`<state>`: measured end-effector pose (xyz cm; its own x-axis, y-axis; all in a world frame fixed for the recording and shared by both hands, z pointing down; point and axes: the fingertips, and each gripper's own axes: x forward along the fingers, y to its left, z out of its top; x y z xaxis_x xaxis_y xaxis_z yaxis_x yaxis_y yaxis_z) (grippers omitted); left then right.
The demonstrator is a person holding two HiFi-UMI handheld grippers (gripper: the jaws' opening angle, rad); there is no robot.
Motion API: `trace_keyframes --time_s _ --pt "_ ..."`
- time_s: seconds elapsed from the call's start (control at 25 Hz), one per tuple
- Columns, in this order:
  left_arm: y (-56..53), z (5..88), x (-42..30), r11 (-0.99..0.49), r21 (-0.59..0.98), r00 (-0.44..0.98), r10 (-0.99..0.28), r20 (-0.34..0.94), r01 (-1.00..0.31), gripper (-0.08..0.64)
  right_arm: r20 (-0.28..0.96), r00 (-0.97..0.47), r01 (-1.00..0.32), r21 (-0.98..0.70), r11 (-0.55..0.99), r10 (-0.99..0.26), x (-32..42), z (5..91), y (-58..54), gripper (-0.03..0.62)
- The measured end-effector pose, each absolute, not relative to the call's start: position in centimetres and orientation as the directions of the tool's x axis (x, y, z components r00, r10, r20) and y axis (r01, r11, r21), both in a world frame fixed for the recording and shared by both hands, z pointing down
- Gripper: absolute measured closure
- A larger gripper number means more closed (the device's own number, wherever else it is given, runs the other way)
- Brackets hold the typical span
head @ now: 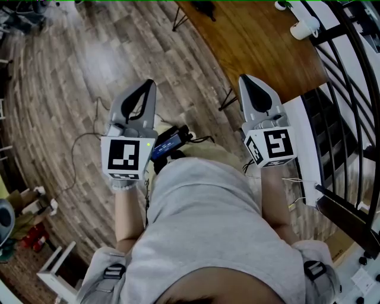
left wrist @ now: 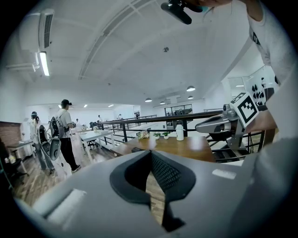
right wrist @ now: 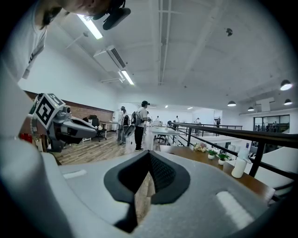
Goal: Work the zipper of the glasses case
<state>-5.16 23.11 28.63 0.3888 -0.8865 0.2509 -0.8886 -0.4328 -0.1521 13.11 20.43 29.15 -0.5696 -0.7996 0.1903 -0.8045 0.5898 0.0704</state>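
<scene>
I see no glasses case that I can be sure of; a small dark object [head: 202, 7] lies on the wooden table [head: 261, 41] far ahead, also small and dark [left wrist: 138, 149] in the left gripper view. My left gripper [head: 148, 84] is held out in front of the body, shut, with nothing between its jaws [left wrist: 150, 153]. Beside it my right gripper [head: 246, 78] is likewise shut and empty [right wrist: 149, 153]. Both point forward over the wood floor, well short of the table. Each gripper shows in the other's view, the right gripper [left wrist: 219, 125] and the left gripper [right wrist: 70, 128].
A white bottle [head: 304, 28] and small potted plants [right wrist: 214, 153] stand on the table. A black railing [head: 350, 89] runs along the right. Cables [head: 89, 142] trail over the floor at left. People [left wrist: 65, 135] stand among white tables in the distance.
</scene>
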Motion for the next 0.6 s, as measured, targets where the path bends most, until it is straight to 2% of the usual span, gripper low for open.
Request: trace_keyframes --time_s 0.28,0.32,0.36,0.4,0.6 --pt "23.25 29.01 -5.25 -0.415 -0.103 0.376 -0.886 0.269 -0.904 0.544 0.178 -0.569 -0.815 0.005 0.579 -0.803 13.24 29.14 20.6 0.591" --pt "23.19 29.13 -5.23 -0.414 -0.092 0.377 -0.884 0.277 -0.905 0.511 0.175 -0.57 -0.816 -0.009 0.578 -0.802 13.24 29.17 20.52 0.579" --pt "23.11 29.22 -5.18 -0.415 -0.085 0.377 -0.882 0.283 -0.906 0.479 0.174 -0.574 -0.814 -0.02 0.58 -0.8 13.21 29.19 20.46 0.518" --pt "23.06 29.25 -5.13 -0.416 -0.083 0.378 -0.88 0.286 -0.905 0.464 0.173 -0.578 -0.812 -0.025 0.583 -0.798 13.17 29.18 20.44 0.493" --pt "22.8 29.11 -4.75 -0.425 -0.088 0.387 -0.878 0.282 -0.901 0.453 0.176 -0.585 -0.806 -0.02 0.592 -0.791 13.12 29.22 20.37 0.477"
